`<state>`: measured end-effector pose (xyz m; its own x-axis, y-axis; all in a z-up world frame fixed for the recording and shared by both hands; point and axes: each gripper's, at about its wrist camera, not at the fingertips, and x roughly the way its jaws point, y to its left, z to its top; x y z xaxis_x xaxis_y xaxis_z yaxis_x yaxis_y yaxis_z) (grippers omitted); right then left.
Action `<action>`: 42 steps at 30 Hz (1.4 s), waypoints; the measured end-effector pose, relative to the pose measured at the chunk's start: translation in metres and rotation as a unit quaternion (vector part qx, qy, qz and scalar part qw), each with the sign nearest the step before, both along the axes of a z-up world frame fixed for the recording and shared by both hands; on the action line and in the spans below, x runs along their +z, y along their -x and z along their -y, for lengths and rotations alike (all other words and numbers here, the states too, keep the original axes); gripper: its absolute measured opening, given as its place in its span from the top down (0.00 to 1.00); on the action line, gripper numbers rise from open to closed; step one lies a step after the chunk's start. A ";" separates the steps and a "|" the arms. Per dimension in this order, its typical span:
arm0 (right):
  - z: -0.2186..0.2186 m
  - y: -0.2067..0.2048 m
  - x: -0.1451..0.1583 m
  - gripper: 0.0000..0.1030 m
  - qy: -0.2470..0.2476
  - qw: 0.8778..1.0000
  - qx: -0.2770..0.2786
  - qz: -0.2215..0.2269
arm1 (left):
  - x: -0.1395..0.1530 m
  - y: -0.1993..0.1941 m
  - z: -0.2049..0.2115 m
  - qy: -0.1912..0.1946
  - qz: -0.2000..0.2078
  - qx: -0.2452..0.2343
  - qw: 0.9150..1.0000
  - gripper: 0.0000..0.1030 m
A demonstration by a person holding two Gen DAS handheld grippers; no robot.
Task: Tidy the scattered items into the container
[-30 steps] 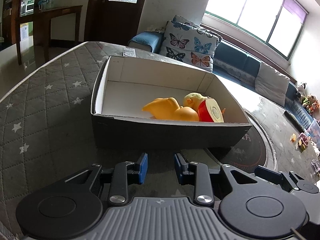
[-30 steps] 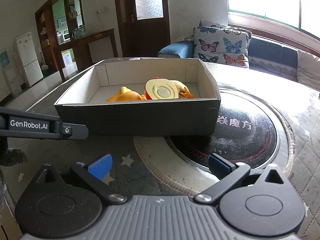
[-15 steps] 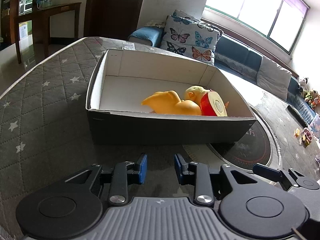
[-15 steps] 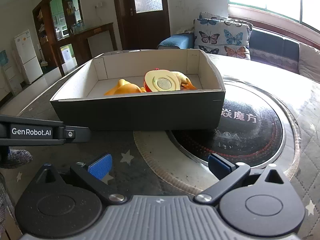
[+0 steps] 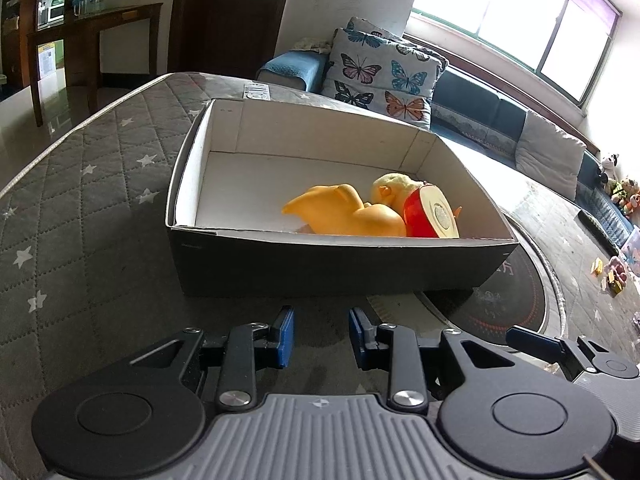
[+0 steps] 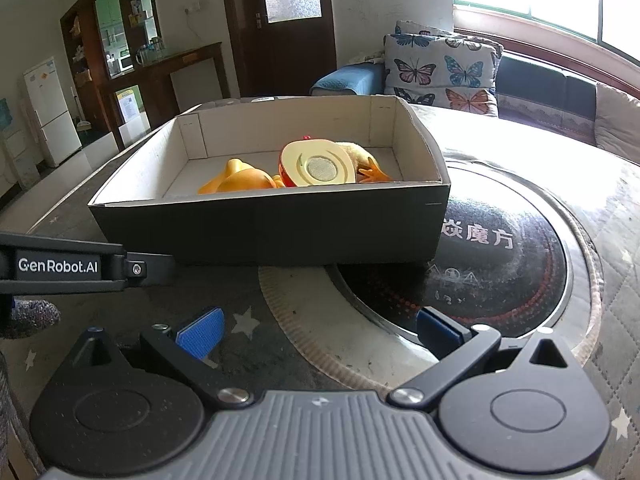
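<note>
Left wrist: left gripper (image 5: 321, 336) empty, jaws a narrow gap apart, nearer the box (image 5: 320, 268) than 1 s ago. Orange duck (image 5: 344, 216) and red half-fruit (image 5: 430, 216) lie at its right end.

Right wrist: right gripper (image 6: 318, 326) spread wide, empty, also nearer the box. Nothing loose on tabletop (image 6: 520, 360) nearby, so tidying prob. done.

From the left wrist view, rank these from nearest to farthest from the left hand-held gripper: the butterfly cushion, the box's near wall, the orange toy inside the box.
Measured from the left hand-held gripper:
1. Box's near wall, dark, straight ahead on the quilted table.
2. Orange toy, inside the box, toward its right half, beside a red-and-cream toy.
3. Butterfly cushion, on the sofa beyond the table, behind the box.
</note>
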<state>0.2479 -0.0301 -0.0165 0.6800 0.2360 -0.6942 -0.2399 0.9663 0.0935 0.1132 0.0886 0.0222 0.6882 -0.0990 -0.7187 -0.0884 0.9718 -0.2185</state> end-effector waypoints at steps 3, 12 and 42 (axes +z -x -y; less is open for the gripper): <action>-0.001 -0.002 0.000 0.00 -0.001 1.000 0.000 -0.001 | 0.001 -0.002 0.000 -0.005 0.000 0.001 1.000 0.69; 0.000 -0.004 0.000 0.00 0.002 1.000 0.000 -0.004 | 0.002 -0.006 0.004 -0.017 -0.006 0.000 1.000 0.69; 0.001 -0.019 0.000 0.00 0.002 1.000 -0.003 -0.005 | 0.004 -0.020 0.018 -0.038 -0.011 -0.012 0.999 0.71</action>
<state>0.2666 -0.0309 -0.0169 0.6739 0.2296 -0.7023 -0.2340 0.9679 0.0919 0.1329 0.0706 0.0267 0.6699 -0.0592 -0.7401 -0.0697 0.9874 -0.1422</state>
